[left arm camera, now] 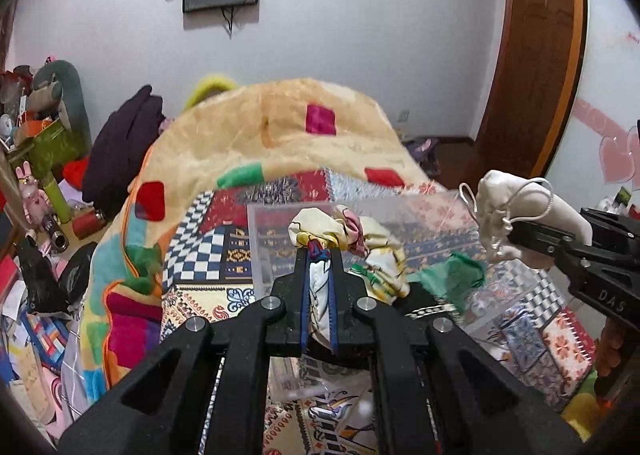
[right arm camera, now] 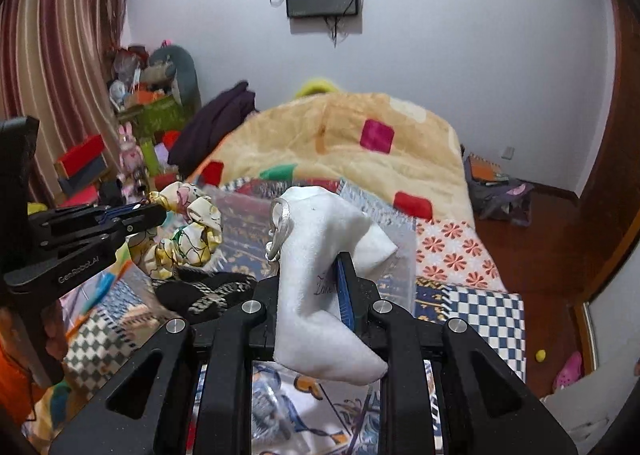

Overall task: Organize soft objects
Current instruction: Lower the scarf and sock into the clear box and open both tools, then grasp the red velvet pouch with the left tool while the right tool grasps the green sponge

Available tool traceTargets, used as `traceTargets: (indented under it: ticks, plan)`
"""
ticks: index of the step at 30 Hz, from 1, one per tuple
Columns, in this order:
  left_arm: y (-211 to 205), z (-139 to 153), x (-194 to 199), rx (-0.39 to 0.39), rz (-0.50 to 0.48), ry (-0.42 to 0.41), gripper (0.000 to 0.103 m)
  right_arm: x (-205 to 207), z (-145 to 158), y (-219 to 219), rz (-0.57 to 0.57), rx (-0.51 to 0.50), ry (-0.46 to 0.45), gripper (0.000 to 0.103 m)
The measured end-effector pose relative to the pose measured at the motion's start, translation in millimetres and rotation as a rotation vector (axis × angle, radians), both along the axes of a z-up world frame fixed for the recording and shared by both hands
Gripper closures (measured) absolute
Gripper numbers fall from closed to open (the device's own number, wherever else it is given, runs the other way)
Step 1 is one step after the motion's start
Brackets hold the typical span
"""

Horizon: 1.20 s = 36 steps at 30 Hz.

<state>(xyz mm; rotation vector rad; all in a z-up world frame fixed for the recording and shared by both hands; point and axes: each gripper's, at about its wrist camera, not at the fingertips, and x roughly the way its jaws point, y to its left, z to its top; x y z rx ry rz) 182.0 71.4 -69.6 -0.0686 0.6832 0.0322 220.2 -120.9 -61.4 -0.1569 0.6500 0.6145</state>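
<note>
My left gripper (left arm camera: 319, 255) is shut on a yellow floral cloth scrunchie (left arm camera: 356, 239) and holds it above a clear plastic box (left arm camera: 280, 215) on the bed. It also shows in the right wrist view (right arm camera: 192, 231), at the tip of the left gripper (right arm camera: 154, 211). My right gripper (right arm camera: 312, 267) is shut on a white drawstring pouch (right arm camera: 324, 267) with a silver cord, held up over the box's right side. The pouch also shows in the left wrist view (left arm camera: 516, 215), with the right gripper (left arm camera: 516, 233) behind it. A green cloth (left arm camera: 452, 275) and a black patterned item (right arm camera: 200, 291) lie in the box.
A patchwork bedsheet (right arm camera: 480, 303) covers the bed, with a thick beige blanket (left arm camera: 280, 127) bunched at the far end. Dark clothes (left arm camera: 120, 151) lie at its left. A cluttered shelf with toys (right arm camera: 148, 111) stands left. A wooden door (left arm camera: 536, 55) is at the right.
</note>
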Motion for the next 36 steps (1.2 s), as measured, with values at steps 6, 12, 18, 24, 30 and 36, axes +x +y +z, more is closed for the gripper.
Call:
traceTargets:
  ticks: [6, 12, 18, 24, 30, 36]
  plan:
    - [-4, -26, 17, 0.013, -0.025, 0.076, 0.097, 15, -29, 15, 0.019, -0.069, 0.066, 0.085]
    - [-10, -35, 23, 0.022, -0.045, 0.108, 0.096, 22, -43, 18, 0.025, -0.100, 0.121, 0.074]
    - [-10, -30, 20, 0.032, -0.037, 0.108, 0.075, 17, -31, 12, 0.000, -0.098, 0.085, 0.044]
    - [-5, -5, -5, 0.000, -0.034, 0.045, 0.053, 7, -11, -7, -0.014, -0.040, 0.063, 0.031]
    - [-10, 20, -41, 0.010, -0.037, -0.030, 0.038, -16, 9, -25, -0.012, 0.020, 0.033, 0.019]
    - [-18, 22, -72, 0.021, -0.048, -0.040, 0.026, -44, 15, -40, -0.007, 0.025, 0.012, 0.019]
